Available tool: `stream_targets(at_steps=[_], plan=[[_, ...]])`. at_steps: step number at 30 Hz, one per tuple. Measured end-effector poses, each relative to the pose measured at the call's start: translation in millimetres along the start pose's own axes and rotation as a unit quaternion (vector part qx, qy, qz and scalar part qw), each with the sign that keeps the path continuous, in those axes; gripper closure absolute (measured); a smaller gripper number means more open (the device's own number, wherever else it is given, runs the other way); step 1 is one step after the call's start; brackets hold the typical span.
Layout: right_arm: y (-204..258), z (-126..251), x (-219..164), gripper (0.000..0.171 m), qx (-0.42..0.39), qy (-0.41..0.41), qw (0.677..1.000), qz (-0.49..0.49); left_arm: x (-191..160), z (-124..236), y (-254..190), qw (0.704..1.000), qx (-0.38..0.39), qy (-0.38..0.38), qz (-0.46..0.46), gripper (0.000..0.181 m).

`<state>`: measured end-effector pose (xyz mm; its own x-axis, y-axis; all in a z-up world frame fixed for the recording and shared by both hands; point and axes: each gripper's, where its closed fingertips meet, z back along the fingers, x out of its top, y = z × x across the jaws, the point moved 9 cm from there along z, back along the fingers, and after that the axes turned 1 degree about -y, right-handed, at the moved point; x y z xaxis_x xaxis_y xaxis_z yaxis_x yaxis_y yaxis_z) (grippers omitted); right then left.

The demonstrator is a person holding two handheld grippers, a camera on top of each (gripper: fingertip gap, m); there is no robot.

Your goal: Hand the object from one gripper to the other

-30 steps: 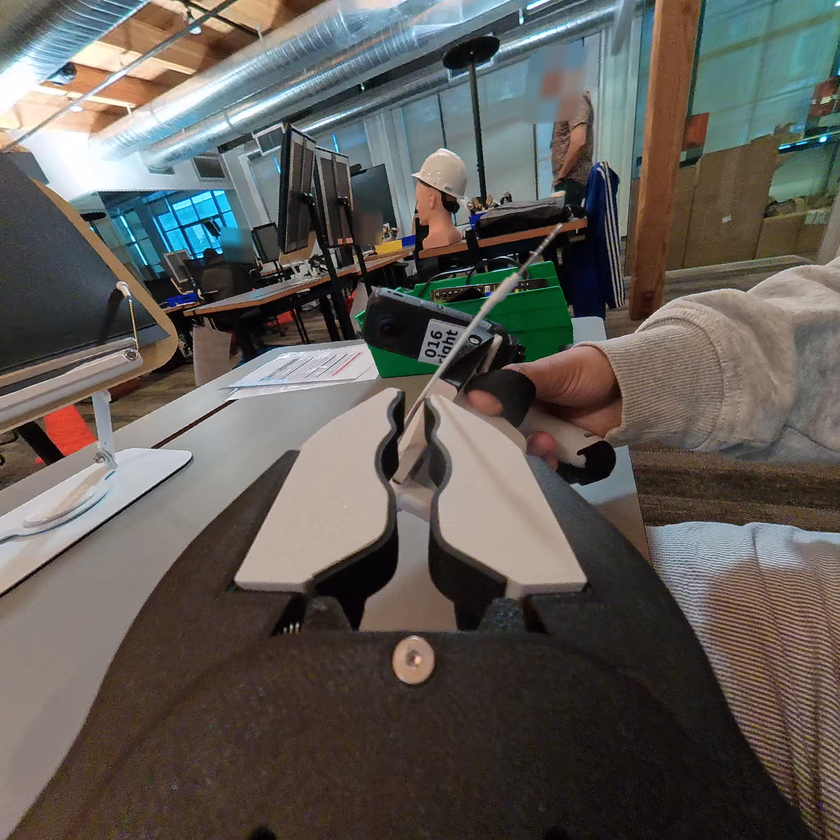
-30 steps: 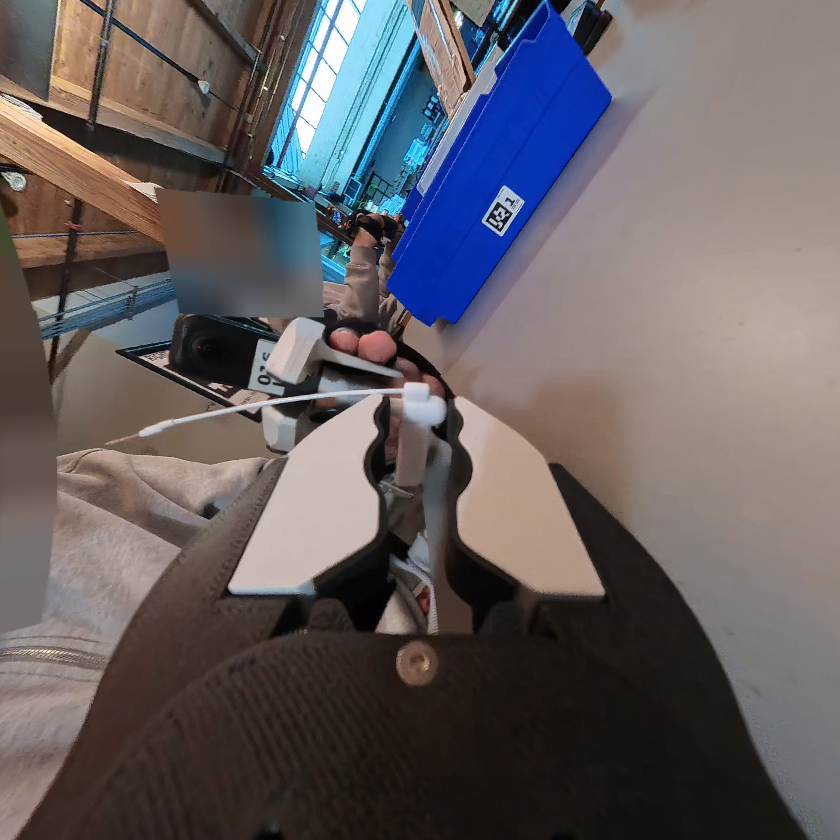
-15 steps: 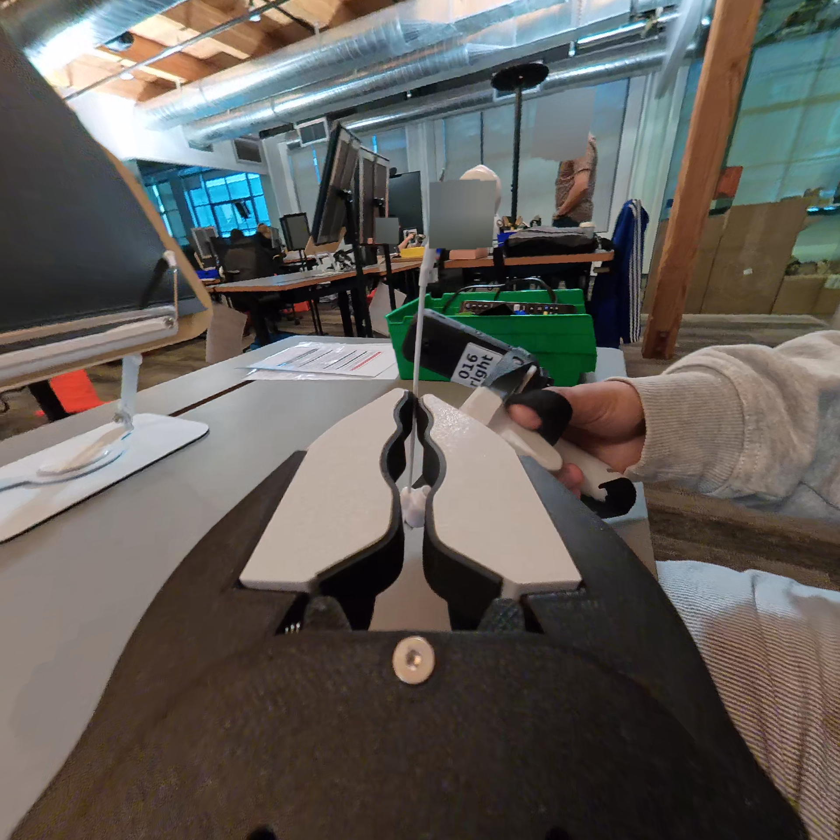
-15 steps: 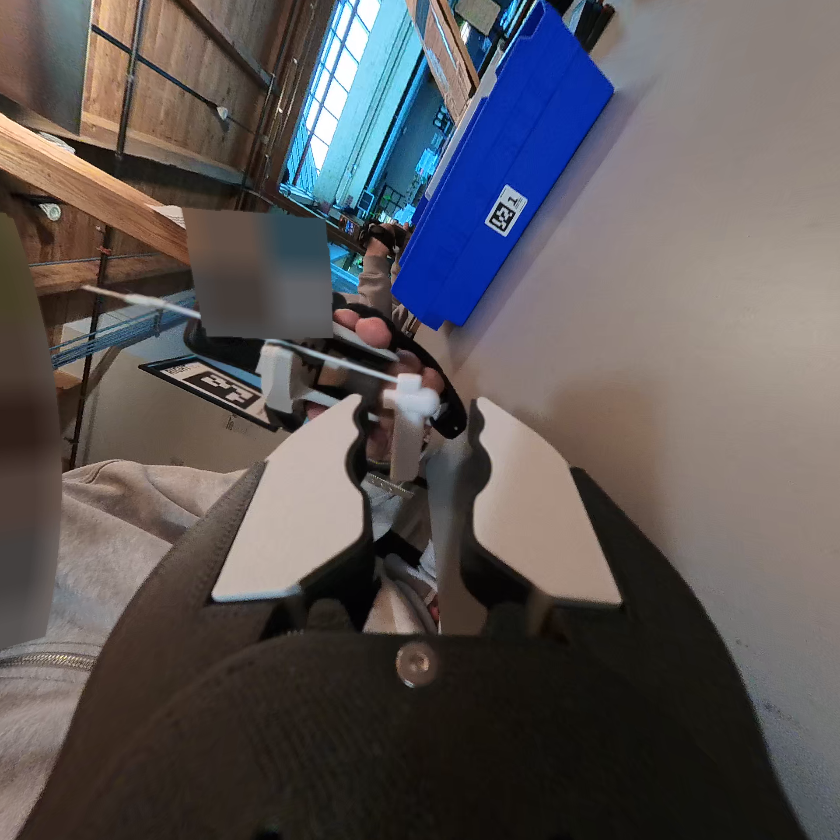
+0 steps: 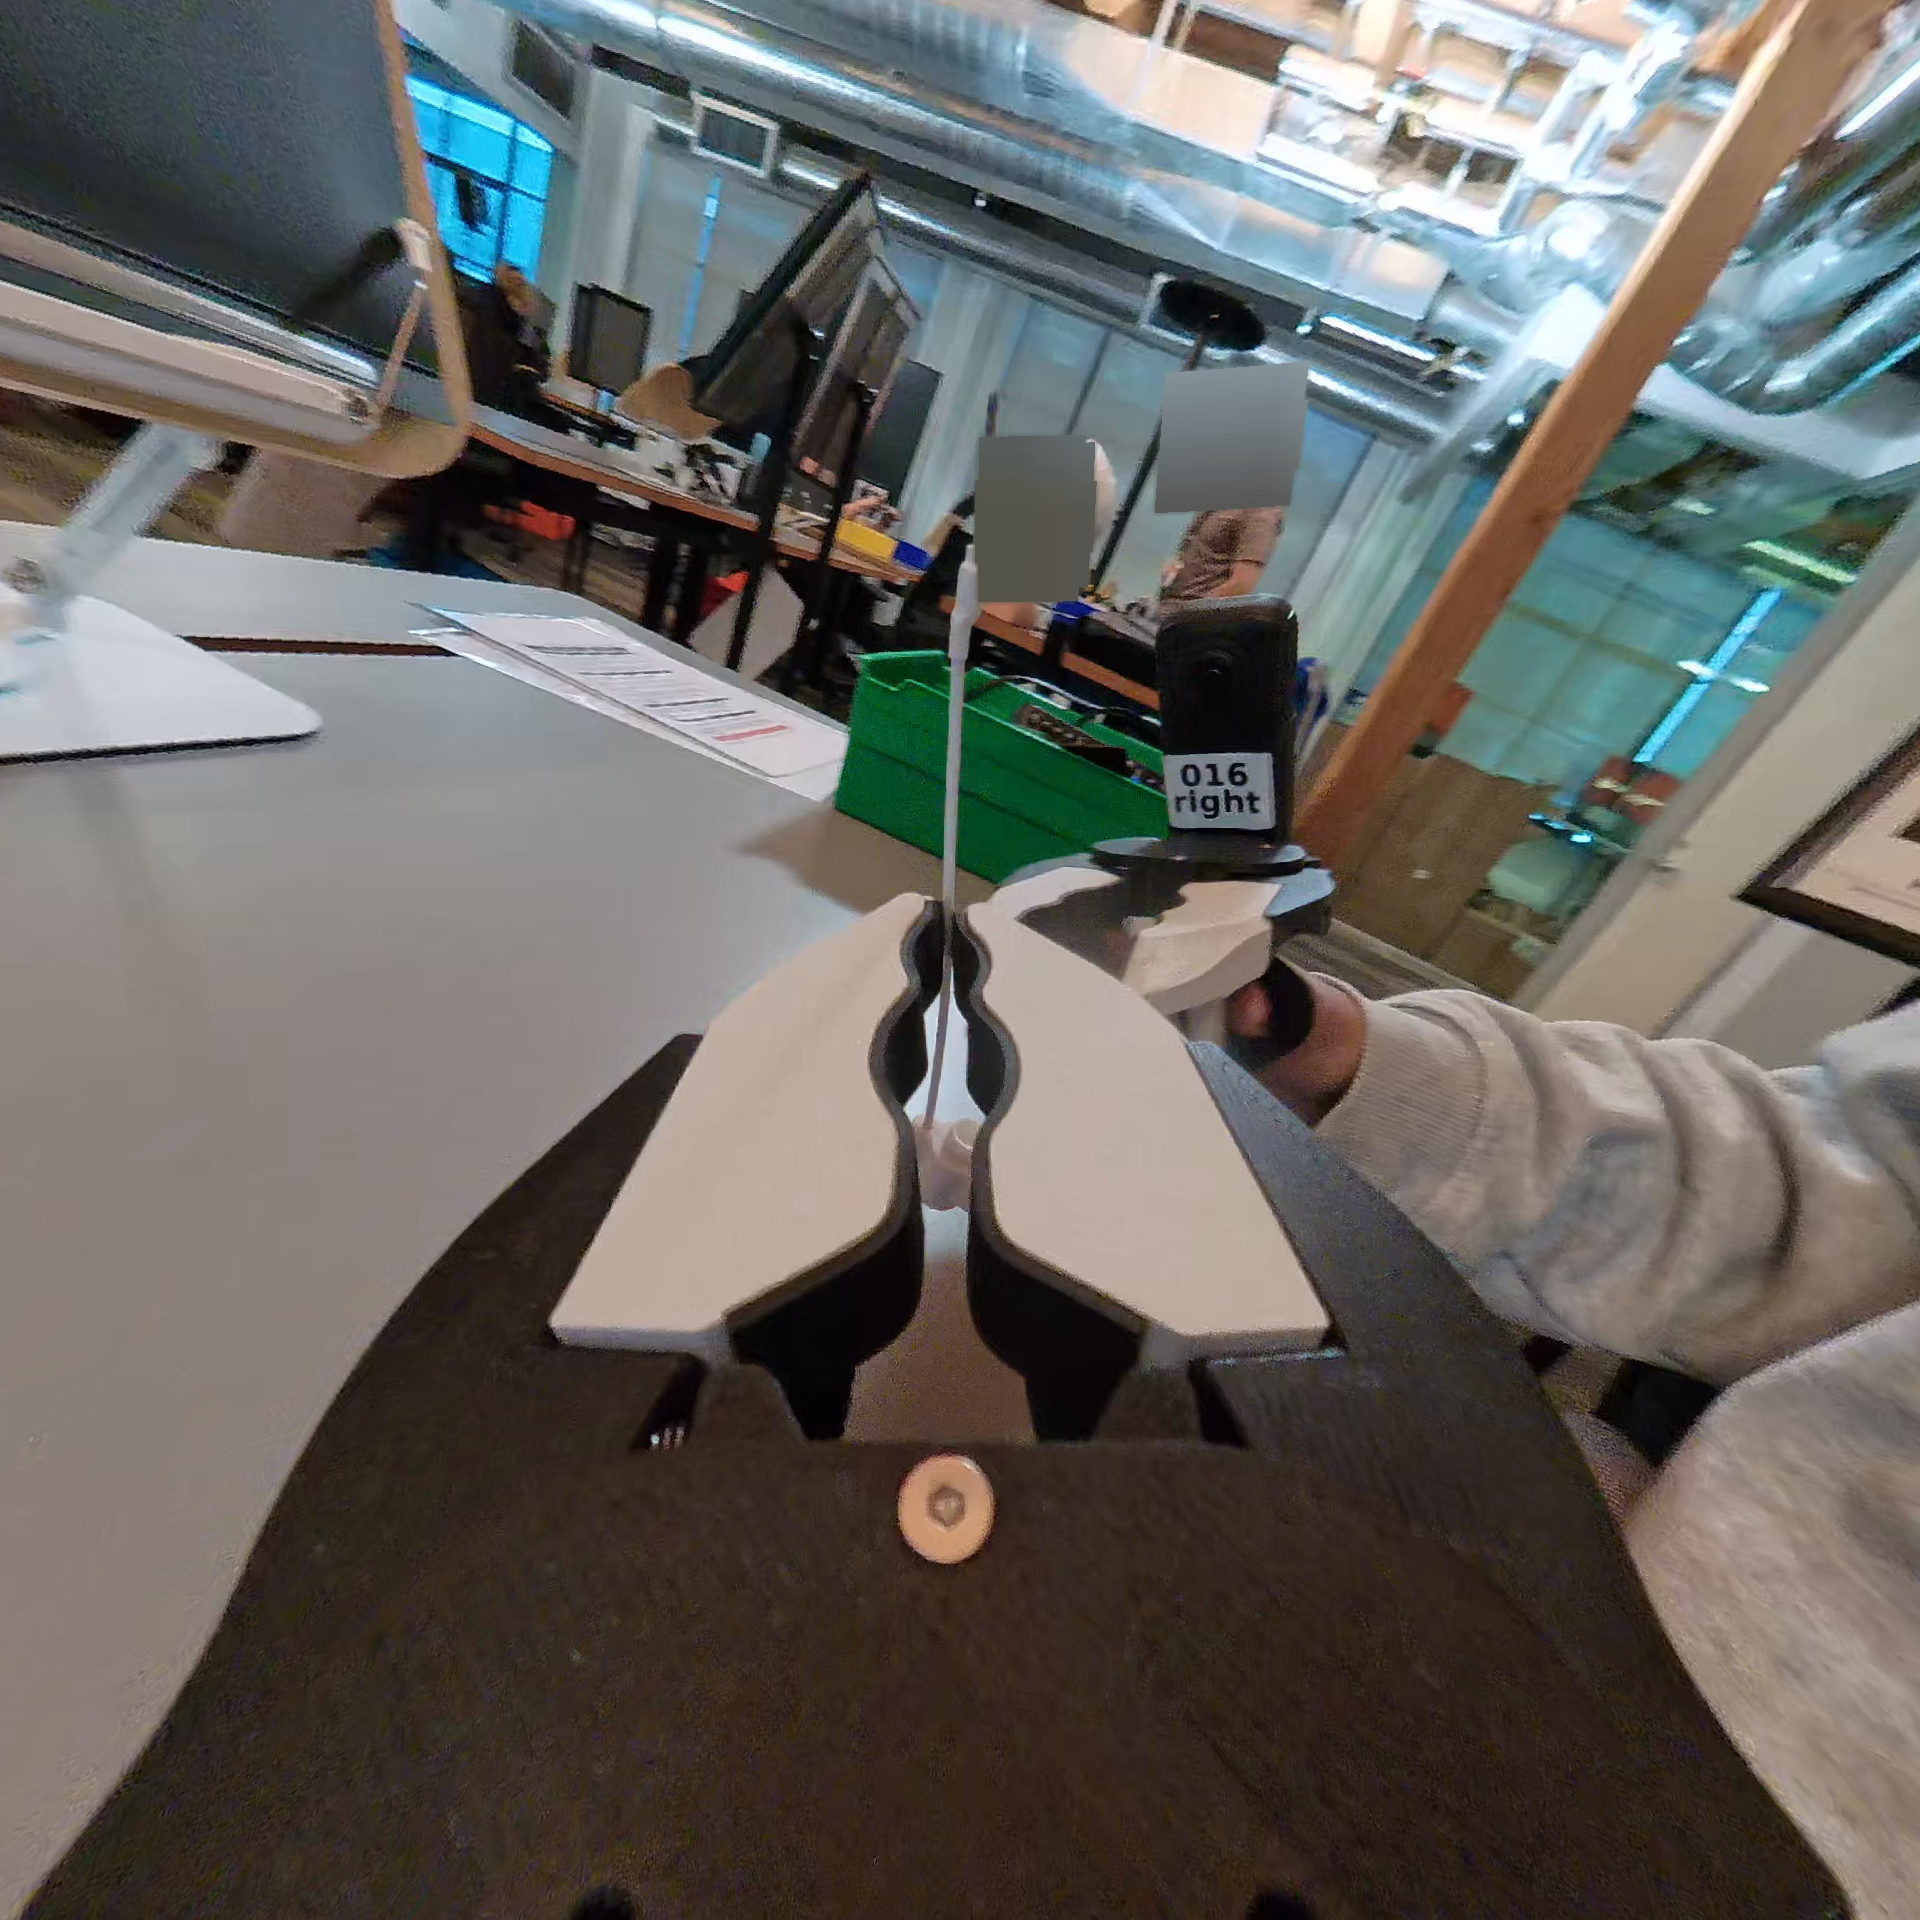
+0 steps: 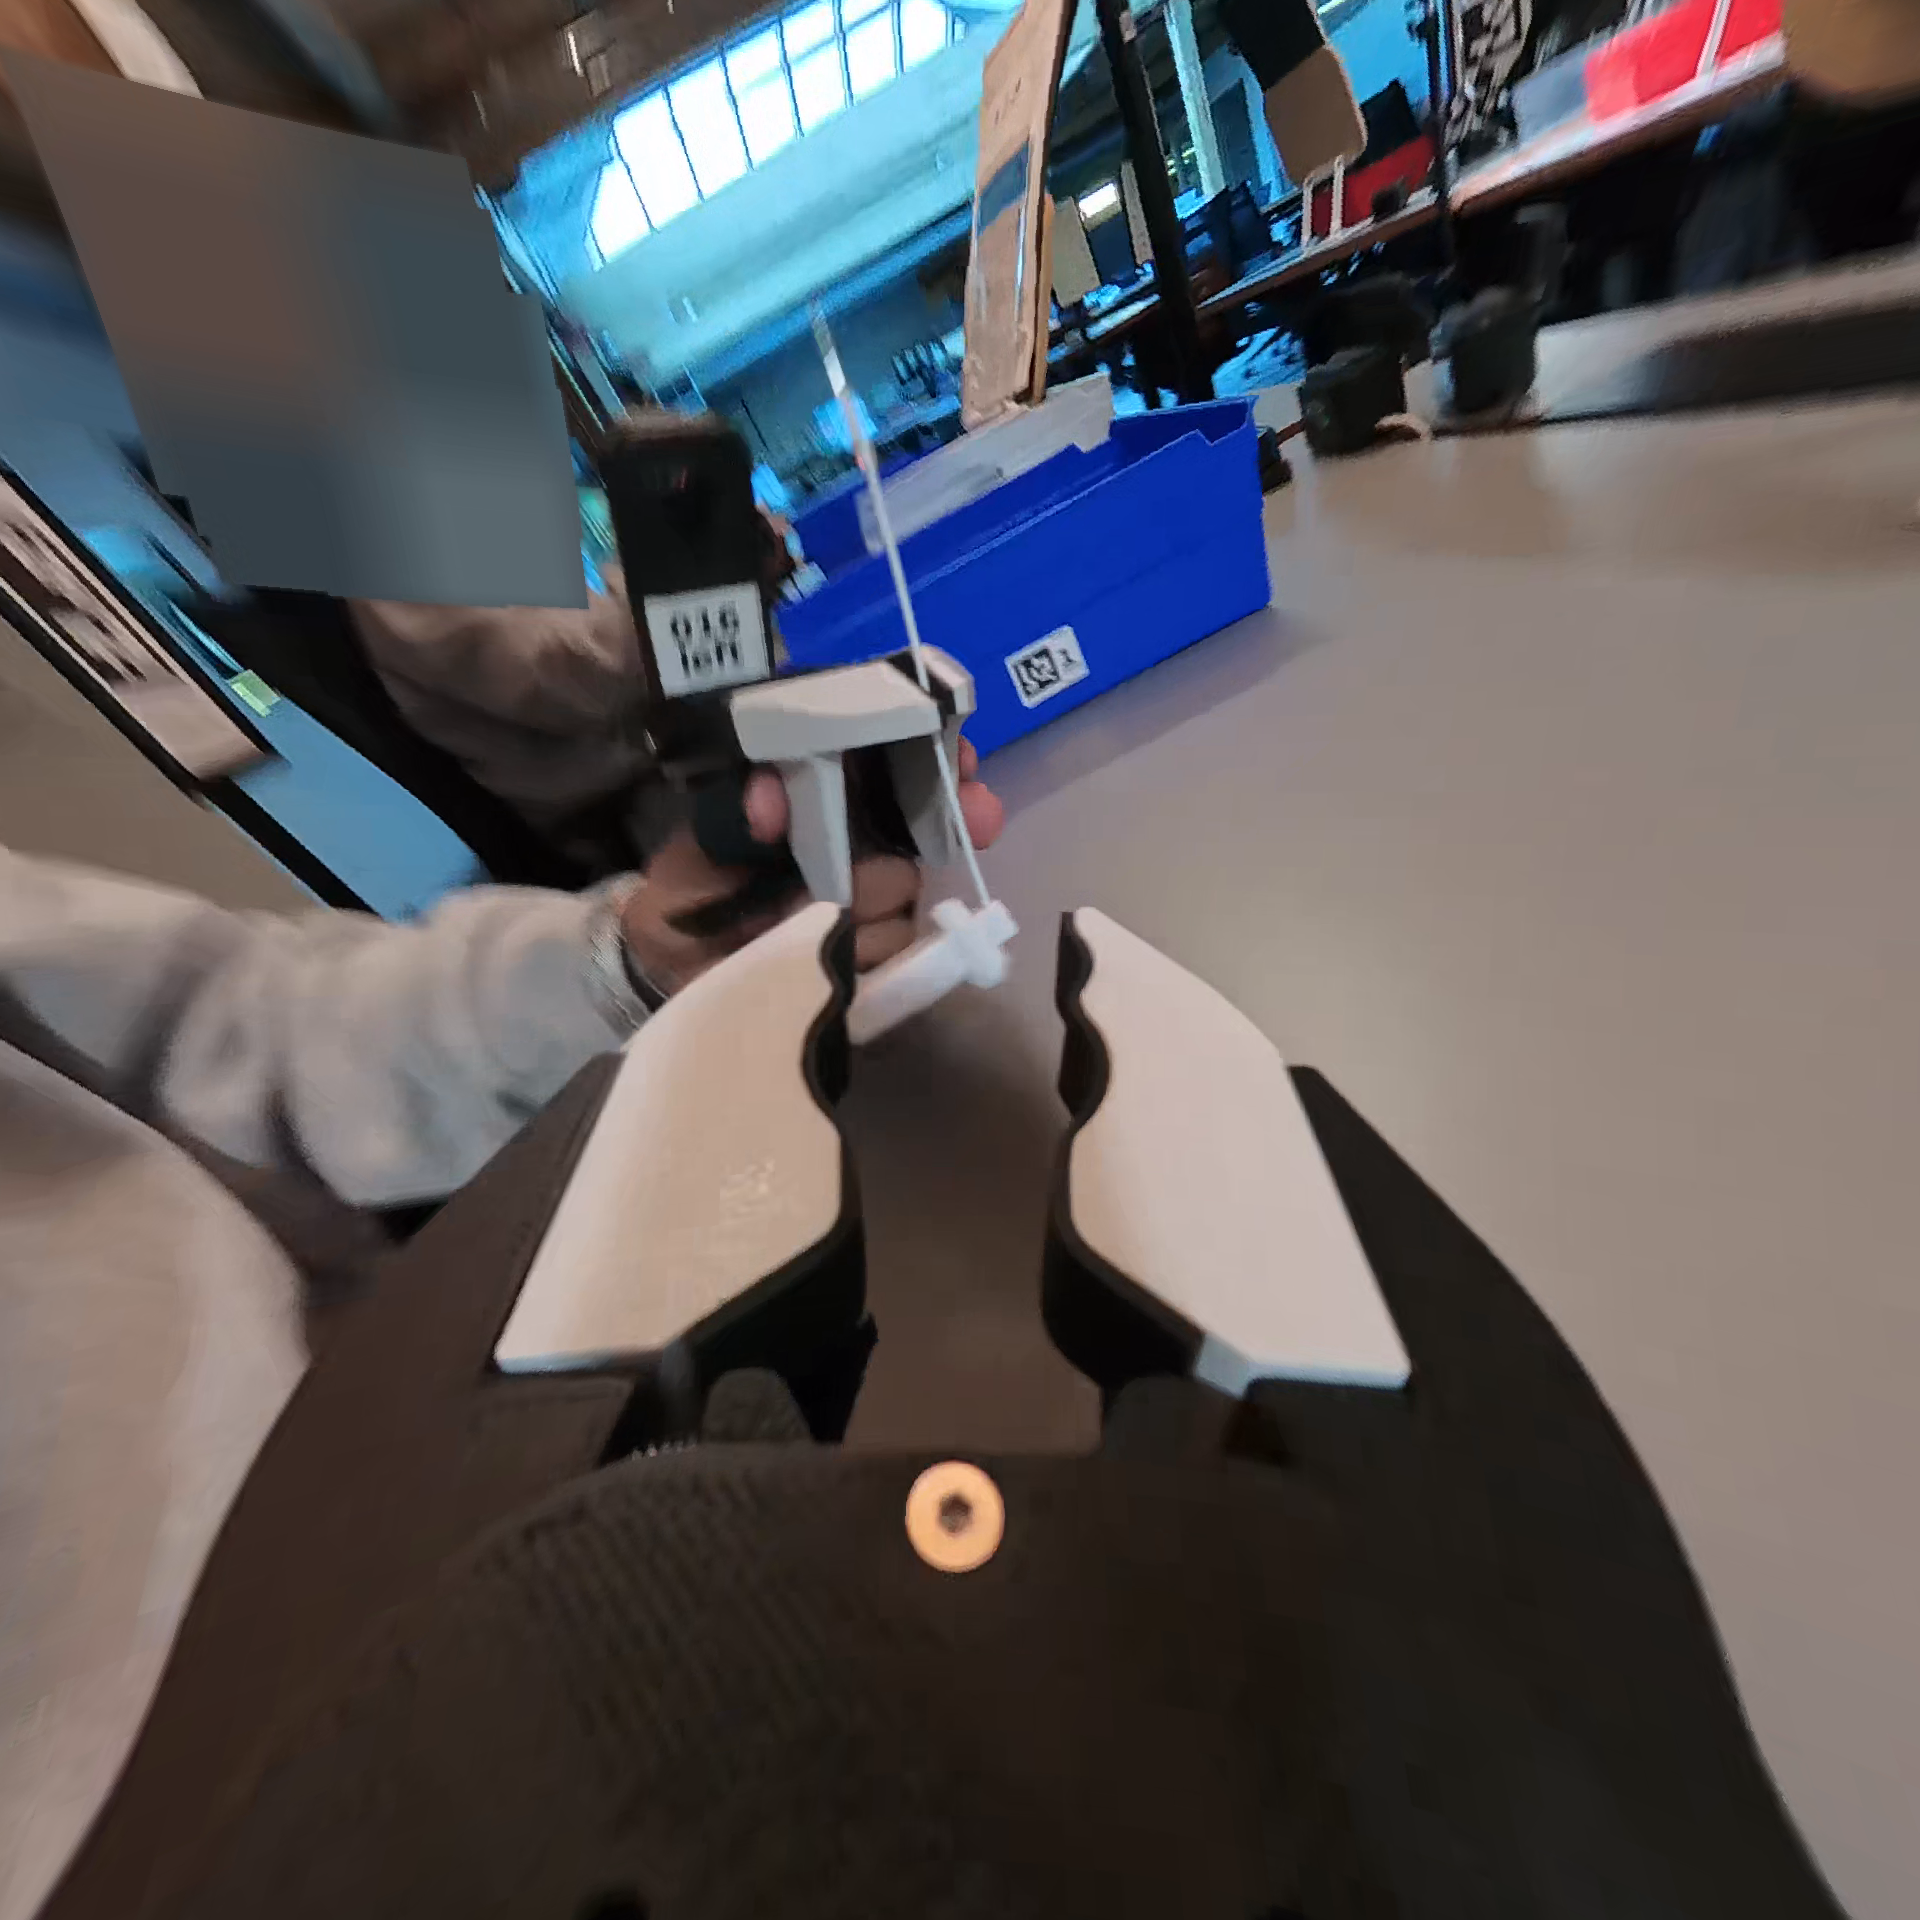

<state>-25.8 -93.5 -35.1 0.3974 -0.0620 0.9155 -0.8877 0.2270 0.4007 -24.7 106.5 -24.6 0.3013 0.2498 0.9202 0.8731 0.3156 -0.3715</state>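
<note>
The object is a thin white rod (image 5: 953, 748) with a small cross-shaped knob (image 5: 940, 1153) at its lower end. My left gripper (image 5: 945, 914) is shut on the rod, which stands upright out of the fingertips, with the knob between the fingers. In the right wrist view the left gripper (image 6: 914, 681) holds the rod (image 6: 896, 551), and the knob end (image 6: 935, 966) hangs just in front of my right gripper (image 6: 951, 935). The right gripper is open and empty. It also shows in the left wrist view (image 5: 1132, 920), just right of the left fingertips.
Both grippers are above a grey table (image 5: 312, 935). A green bin (image 5: 987, 769) and a sheet of paper (image 5: 644, 686) lie at its far edge, and a monitor stand base (image 5: 125, 686) sits at the left. A blue bin (image 6: 1039, 582) stands behind the left gripper. Some 5 cm of space lies between my two pairs of fingers.
The right gripper has opened, let go of the rod and drawn back. The left gripper now holds the rod alone and has turned it upright.
</note>
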Motion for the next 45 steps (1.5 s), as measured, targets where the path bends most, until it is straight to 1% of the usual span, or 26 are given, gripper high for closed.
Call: stream_targets(at_steps=[2,5,10,14,20,22,26,31,37,38,41,43,45], plan=[[4,-3,-2,0.140,-0.003,0.014,0.999,0.043,-1,-2,-2,0.999,-0.031,0.008,0.012,0.181],[12,-8,-5,0.144,0.020,0.027,0.997,0.067,-4,-5,-7,0.997,-0.076,0.019,0.019,0.181],[21,-10,-4,0.148,0.072,0.021,0.995,0.068,-6,-9,-17,0.989,-0.144,0.035,0.027,0.181],[25,-9,-1,0.152,0.104,0.008,0.993,0.062,-5,-8,-21,0.983,-0.177,0.031,0.034,0.181],[33,-13,-5,0.149,0.166,0.013,0.985,0.037,-3,-6,-22,0.968,-0.235,0.016,0.085,0.181],[34,-14,-6,0.149,0.172,0.017,0.984,0.034,-3,-6,-24,0.964,-0.252,0.016,0.090,0.181],[37,-14,-5,0.154,0.176,0.017,0.983,0.044,-6,-9,-28,0.962,-0.258,0.040,0.076,0.181],[37,-13,-4,0.169,0.162,0.026,0.985,0.057,-9,-11,-31,0.966,-0.248,0.053,0.058,0.181],[38,-13,-2,0.170,0.148,0.028,0.986,0.068,-9,-11,-32,0.970,-0.236,0.045,0.044,0.181],[38,-12,-1,0.170,0.146,0.025,0.986,0.074,-9,-12,-32,0.971,-0.230,0.043,0.041,0.177],[39,-10,2,0.170,0.139,0.006,0.986,0.093,-9,-13,-29,0.978,-0.202,0.036,0.044,0.143],[40,-7,6,0.170,0.139,-0.013,0.985,0.103,-8,-13,-26,0.981,-0.187,0.026,0.048,0.131],[41,-3,10,0.170,0.145,-0.037,0.983,0.105,-7,-12,-23,0.983,-0.177,0.018,0.055,0.122]])
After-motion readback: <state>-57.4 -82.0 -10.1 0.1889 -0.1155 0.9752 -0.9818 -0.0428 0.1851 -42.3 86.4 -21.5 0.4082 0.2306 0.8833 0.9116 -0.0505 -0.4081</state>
